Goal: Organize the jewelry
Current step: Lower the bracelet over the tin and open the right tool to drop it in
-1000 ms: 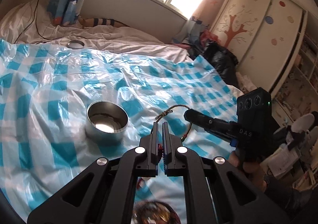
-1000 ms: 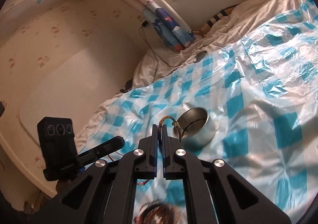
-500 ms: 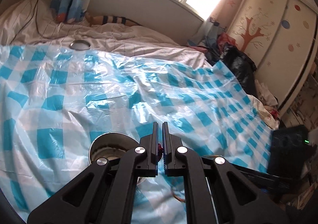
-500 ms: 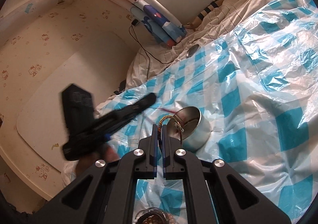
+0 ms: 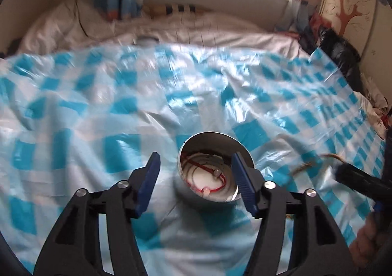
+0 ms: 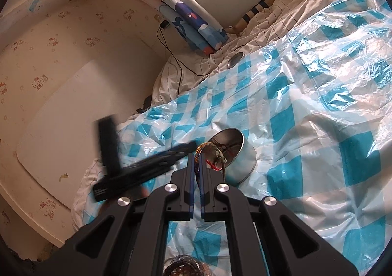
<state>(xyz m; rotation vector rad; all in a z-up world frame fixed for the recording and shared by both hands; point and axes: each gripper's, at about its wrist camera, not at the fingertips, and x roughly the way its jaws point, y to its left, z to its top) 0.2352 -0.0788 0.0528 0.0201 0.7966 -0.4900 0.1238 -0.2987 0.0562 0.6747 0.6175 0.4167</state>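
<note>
One metal tin (image 5: 210, 168) stood on the checked plastic sheet (image 5: 98, 109) over the bed. One red cord bracelet (image 5: 208, 175) lay inside it, between and just beyond the tips of the left claw (image 5: 196, 178), which was released, jaws wide apart. The right claw (image 6: 196, 160) was clenched on one braided bracelet (image 6: 208, 151), held near the tin's left rim. One lid (image 6: 234, 59) lay far off.

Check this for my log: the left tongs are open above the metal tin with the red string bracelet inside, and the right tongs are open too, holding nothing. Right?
Not quite. The right tongs are shut on the braided bracelet, as the right wrist view shows. The rest holds: the left tongs are open above the metal tin with the red string bracelet inside.
</note>
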